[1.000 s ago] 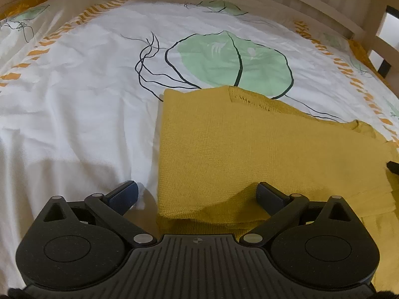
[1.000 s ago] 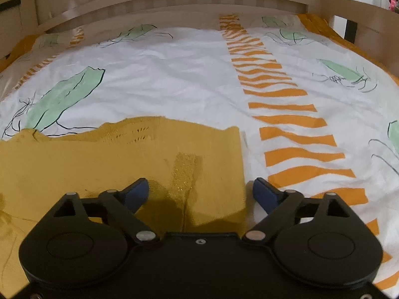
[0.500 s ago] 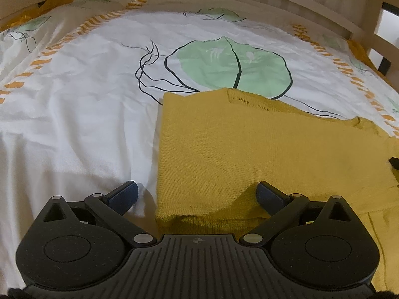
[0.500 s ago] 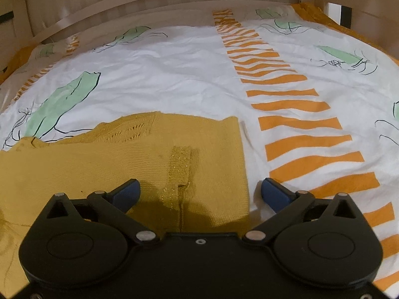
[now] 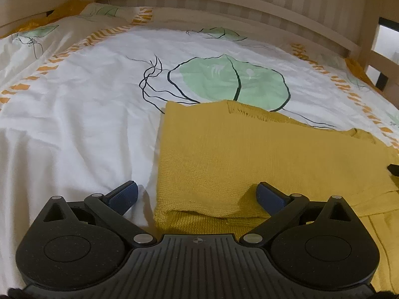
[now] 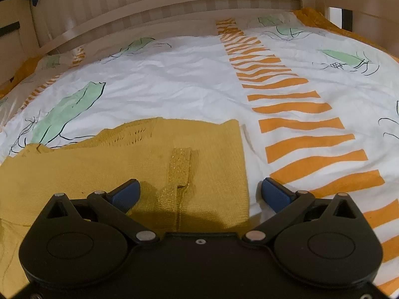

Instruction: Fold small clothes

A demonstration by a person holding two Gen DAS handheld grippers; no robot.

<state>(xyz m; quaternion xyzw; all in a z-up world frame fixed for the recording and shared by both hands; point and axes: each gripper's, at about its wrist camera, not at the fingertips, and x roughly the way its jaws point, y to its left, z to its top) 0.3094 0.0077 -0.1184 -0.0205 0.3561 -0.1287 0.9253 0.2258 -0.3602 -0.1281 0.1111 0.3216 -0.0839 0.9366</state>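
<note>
My left gripper (image 5: 197,194) and right gripper (image 6: 200,191) stand spread, empty. The yellow knit garment (image 5: 249,154) lies crosswise just ahead, one near corner between each gripper's fingers.

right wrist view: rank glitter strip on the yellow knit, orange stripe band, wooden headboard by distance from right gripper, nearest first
From the right gripper:
1. Glitter strip on the yellow knit, dead ahead between the open jaws.
2. Orange stripe band, ahead to the right on the sheet.
3. Wooden headboard, far end of the bed.

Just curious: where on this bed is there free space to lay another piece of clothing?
Bare sheet lies left of the yellow knit garment and beyond it toward the headboard; also right of it, on the orange stripes. Crowded only at the garment.
</note>
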